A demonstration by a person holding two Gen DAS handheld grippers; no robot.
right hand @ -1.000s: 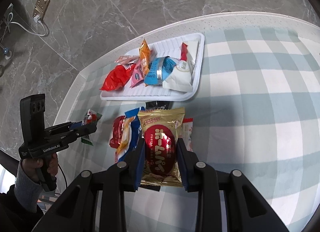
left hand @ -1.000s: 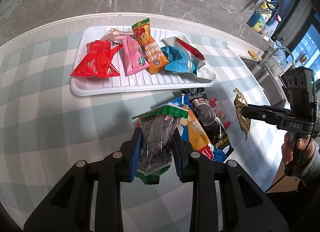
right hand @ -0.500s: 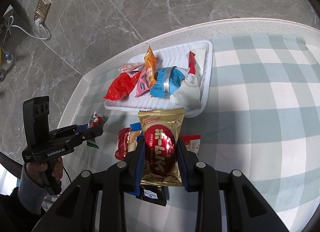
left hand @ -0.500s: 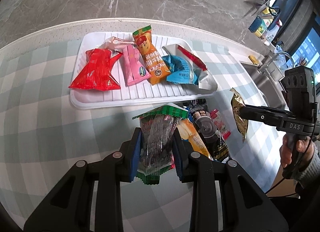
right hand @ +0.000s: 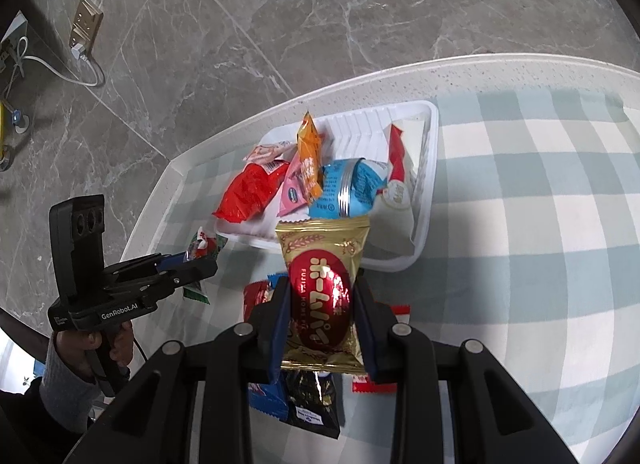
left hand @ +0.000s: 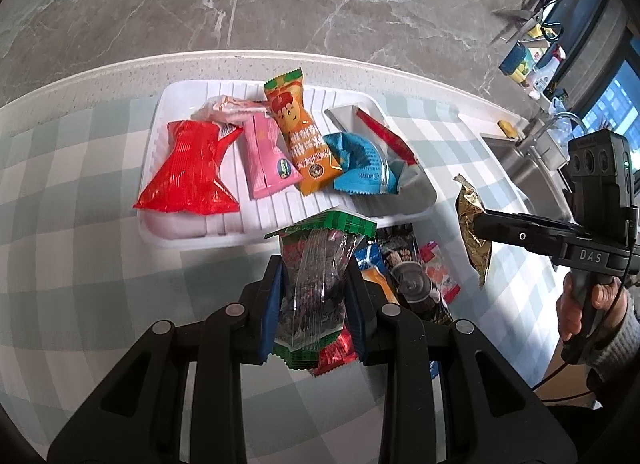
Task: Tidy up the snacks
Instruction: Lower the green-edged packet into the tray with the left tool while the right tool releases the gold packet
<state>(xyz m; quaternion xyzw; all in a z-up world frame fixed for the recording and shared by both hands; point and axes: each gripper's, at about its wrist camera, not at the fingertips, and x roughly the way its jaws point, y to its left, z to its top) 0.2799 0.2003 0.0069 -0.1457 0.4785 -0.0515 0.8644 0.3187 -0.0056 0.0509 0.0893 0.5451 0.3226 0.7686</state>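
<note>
My left gripper [left hand: 314, 284] is shut on a clear snack packet with green ends [left hand: 314, 276], held just short of the near rim of the white tray [left hand: 192, 242]. My right gripper [right hand: 320, 304] is shut on a gold packet with a red oval label [right hand: 320, 300], also at the tray's [right hand: 430, 151] near edge. The tray holds a red packet [left hand: 188, 171], a pink one [left hand: 266, 155], an orange one [left hand: 298, 131], a blue one [left hand: 360, 163] and a white one [right hand: 400, 203]. Loose snacks [left hand: 404, 276] lie on the checked cloth under both grippers.
The checked tablecloth [right hand: 540, 223] covers a pale counter that ends just behind the tray, with a marble wall beyond. A steel sink [left hand: 528, 167] and bottles sit at the far right in the left wrist view. A wall socket with a cable [right hand: 82, 29] shows in the right wrist view.
Both grippers have carried their packets forward toward the tray, which now appears closer and larger in each view. The loose pile has slipped beneath the fingers.
</note>
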